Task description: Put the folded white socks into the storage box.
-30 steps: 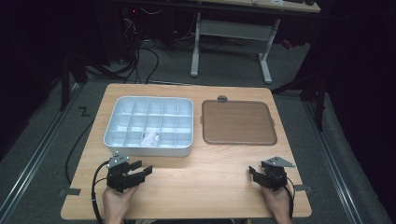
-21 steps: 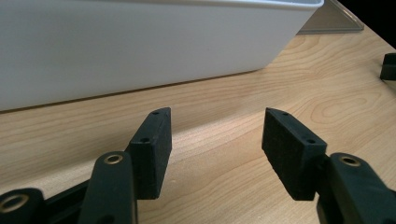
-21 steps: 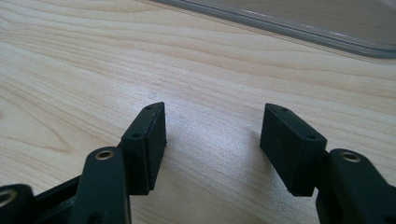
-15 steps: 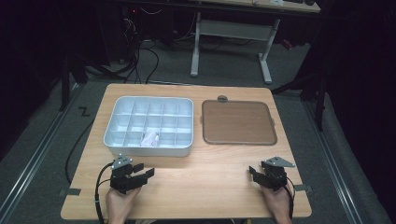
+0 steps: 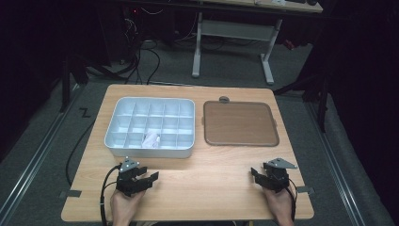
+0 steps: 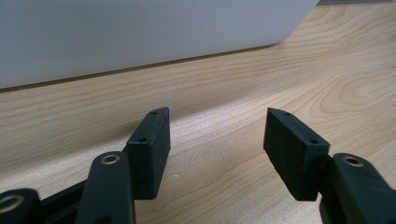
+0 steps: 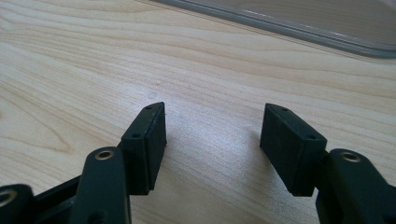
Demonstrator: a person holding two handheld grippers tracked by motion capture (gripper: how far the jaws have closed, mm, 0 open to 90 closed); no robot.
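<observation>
My left gripper (image 5: 147,178) rests low over the wooden table near its front left, held by a hand. Its jaws stand open, have just been opening a little, and nothing is between them. In the left gripper view, the left gripper (image 6: 217,114) faces the front wall of the white compartment tray (image 6: 140,32). My right gripper (image 5: 256,173) sits at the front right, open and empty. In the right gripper view, the right gripper (image 7: 215,107) points at bare wood below the brown tray's rim (image 7: 299,28).
The white compartment tray (image 5: 150,153) lies at the back left with a small white item (image 5: 151,139) in a front cell. A flat brown tray (image 5: 240,123) lies beside it on the right. A small grey round piece (image 5: 224,99) sits behind that.
My left gripper has sunk slightly toward the tabletop. The right gripper has stayed where it was.
</observation>
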